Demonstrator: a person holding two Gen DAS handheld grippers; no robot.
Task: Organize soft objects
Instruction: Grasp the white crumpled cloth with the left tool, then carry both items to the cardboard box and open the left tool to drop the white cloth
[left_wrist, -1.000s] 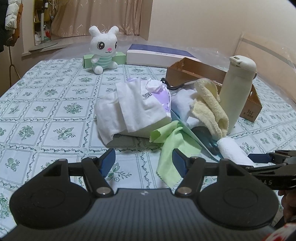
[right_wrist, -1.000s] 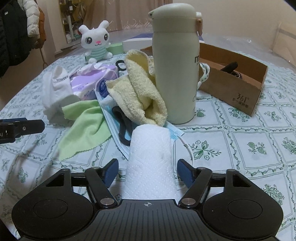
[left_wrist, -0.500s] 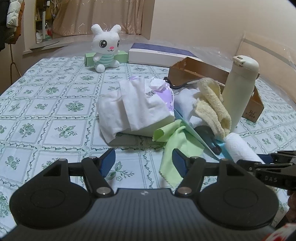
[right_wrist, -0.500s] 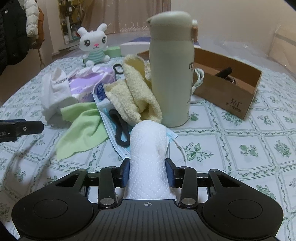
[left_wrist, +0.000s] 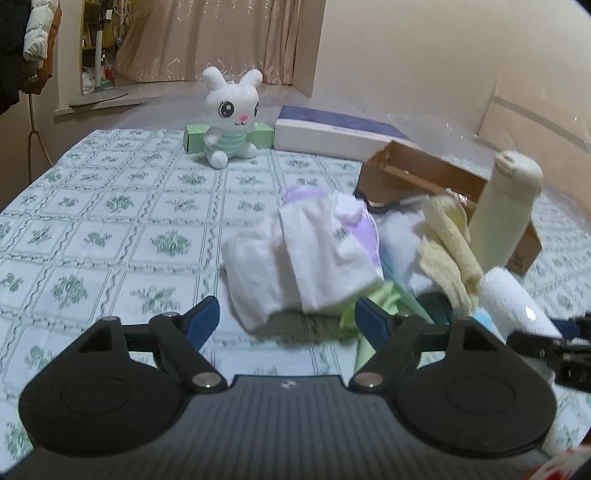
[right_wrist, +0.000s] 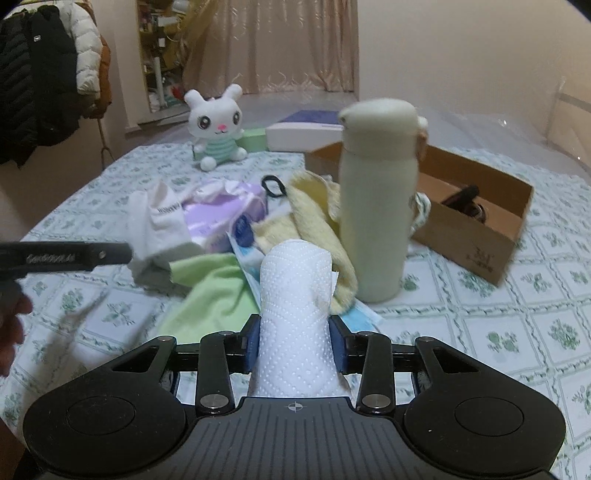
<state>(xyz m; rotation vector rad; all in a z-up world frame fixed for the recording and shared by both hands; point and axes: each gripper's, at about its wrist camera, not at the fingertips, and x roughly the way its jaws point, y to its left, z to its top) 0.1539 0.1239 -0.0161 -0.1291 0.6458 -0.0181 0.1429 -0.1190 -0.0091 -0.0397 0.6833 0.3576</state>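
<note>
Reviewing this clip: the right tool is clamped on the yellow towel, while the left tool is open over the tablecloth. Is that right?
Not quite. The right tool is clamped on the white paper roll, as the right wrist view shows; the yellow towel lies behind it. The left tool is open over the tablecloth.

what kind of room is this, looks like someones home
Most likely a lived-in home, perhaps a bedroom or living room. Curtains hang at the back, padded coats hang on a stand, and a stuffed rabbit sits on a flowered cloth among household clutter.
</note>
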